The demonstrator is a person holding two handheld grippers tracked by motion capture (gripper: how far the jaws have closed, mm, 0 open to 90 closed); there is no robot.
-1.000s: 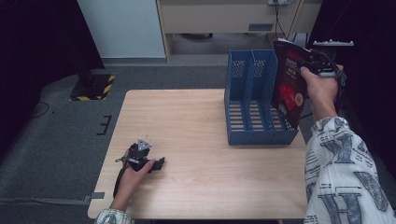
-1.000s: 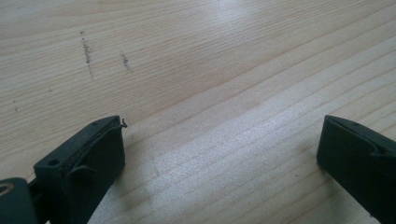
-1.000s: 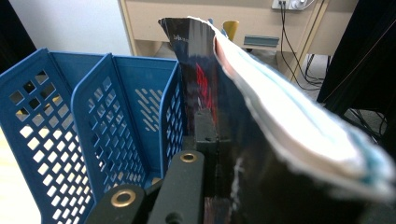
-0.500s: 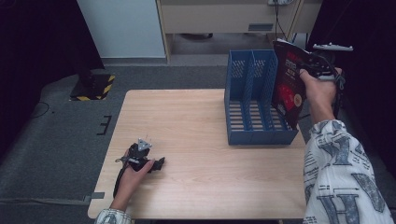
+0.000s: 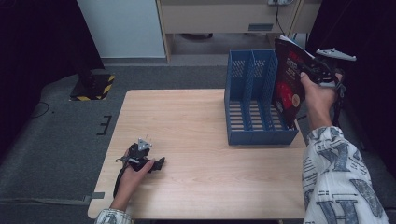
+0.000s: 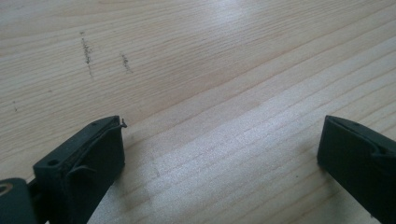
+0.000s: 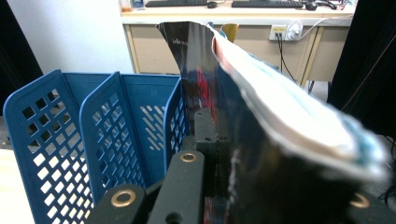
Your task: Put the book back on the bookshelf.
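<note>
Little has shifted since a second ago: the right gripper (image 5: pixel 312 71) still holds the magazine (image 5: pixel 288 88) upright at the right end of the blue file rack (image 5: pixel 252 100), jaws clamped on its glossy dark cover. The magazine's lower corner hangs by the rack's outer right wall, near the table's right edge. The rack is perforated plastic with three slots. The left gripper (image 5: pixel 159 164) rests on the bare pale wood table (image 5: pixel 196 121), jaws wide apart and empty, with open room around it.
</note>
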